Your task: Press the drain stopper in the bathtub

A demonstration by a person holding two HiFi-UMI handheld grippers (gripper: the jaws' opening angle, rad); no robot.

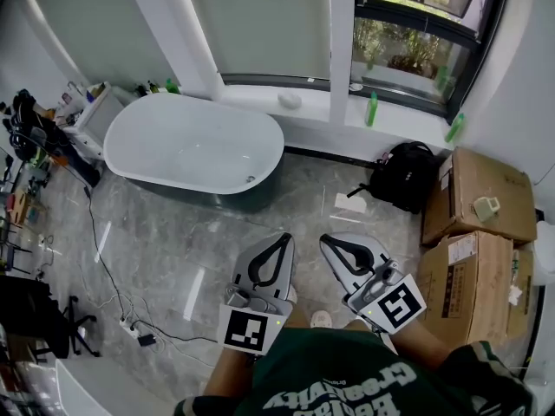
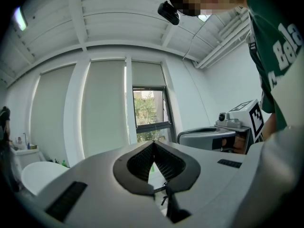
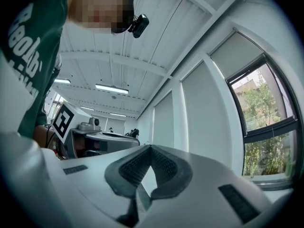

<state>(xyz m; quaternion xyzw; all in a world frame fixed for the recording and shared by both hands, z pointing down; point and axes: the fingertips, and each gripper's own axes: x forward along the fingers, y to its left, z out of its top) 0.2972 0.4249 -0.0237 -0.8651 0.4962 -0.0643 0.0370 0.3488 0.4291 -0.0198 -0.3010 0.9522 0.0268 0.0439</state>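
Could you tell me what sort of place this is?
Likely a test room staged as a bathroom: a freestanding bathtub stands by large windows, with cardboard boxes and a backpack nearby.

The room was a lab or office workspace with a bathroom corner set up in it, not a home bathroom. A freestanding tub [image 1: 191,150] stood on a marble-look floor [image 1: 173,250]. Behind the tub were tall blinds [image 1: 260,24] and a window [image 1: 408,24]. Right of the tub lay a backpack [image 1: 405,176], with cardboard boxes [image 1: 477,198] beyond it. In front of the tub, cables [image 1: 100,258] ran to a power strip [image 1: 130,326]. Left of the tub stood cluttered shelves [image 1: 26,146], and an office chair [image 1: 52,328] sat nearer the camera. Overhead was a bare ribbed ceiling [image 2: 109,23] with exposed pipes [image 2: 223,44] and strip lights [image 3: 110,88].
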